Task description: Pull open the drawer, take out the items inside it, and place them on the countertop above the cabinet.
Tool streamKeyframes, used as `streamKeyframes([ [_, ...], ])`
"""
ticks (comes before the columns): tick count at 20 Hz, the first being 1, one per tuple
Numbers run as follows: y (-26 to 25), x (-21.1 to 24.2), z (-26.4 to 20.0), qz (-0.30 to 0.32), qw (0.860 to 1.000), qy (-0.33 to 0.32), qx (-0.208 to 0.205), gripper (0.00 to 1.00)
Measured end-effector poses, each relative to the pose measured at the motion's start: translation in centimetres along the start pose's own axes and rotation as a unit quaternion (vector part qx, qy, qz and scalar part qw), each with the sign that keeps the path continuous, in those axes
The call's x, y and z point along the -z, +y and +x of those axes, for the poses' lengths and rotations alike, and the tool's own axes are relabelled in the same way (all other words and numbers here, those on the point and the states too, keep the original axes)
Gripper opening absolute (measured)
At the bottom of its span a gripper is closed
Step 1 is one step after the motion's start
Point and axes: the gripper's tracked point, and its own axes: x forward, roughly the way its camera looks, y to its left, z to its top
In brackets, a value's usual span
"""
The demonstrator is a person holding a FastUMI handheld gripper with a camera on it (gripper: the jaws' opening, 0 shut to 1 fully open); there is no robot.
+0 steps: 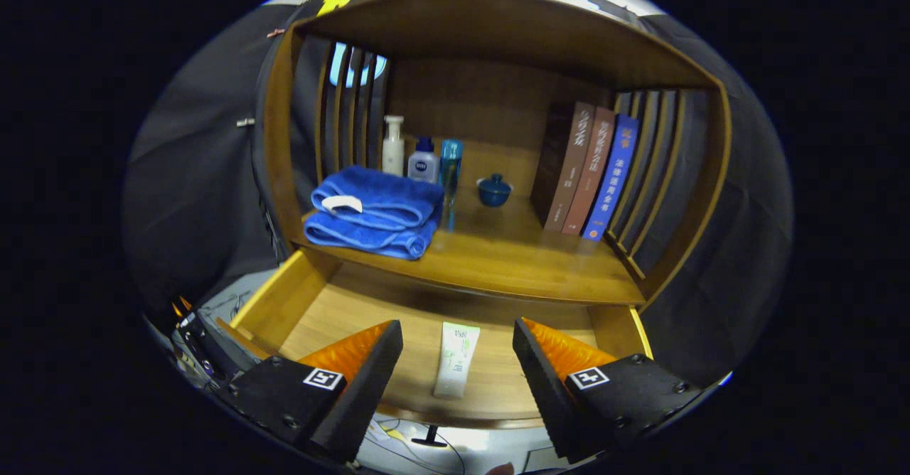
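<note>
With the gripper (457, 361) spread wide, the white plastic squeeze tube (456, 358) lies flat in the open bamboo drawer (341, 311) between its fingers, long axis running 12-to-6 o'clock.

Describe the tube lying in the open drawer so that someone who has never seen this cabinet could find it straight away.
Start at the wooden cabinet, then drop to the pulled-open wooden drawer under its countertop. On the drawer floor lies a flat white squeeze tube with green print, lengthwise between the spread fingers of the open gripper, touched by neither. It lies alone in the drawer; the upright bottles stand on the countertop above.
</note>
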Motion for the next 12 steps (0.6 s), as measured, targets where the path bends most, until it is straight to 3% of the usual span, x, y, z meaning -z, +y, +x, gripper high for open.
streamKeyframes([
  [5,1.3,4.3,5.2,0.023,0.988,0.148,-0.039,1.0],
  [12,-0.3,10.2,10.9,0.081,0.953,0.292,-0.008,0.98],
])
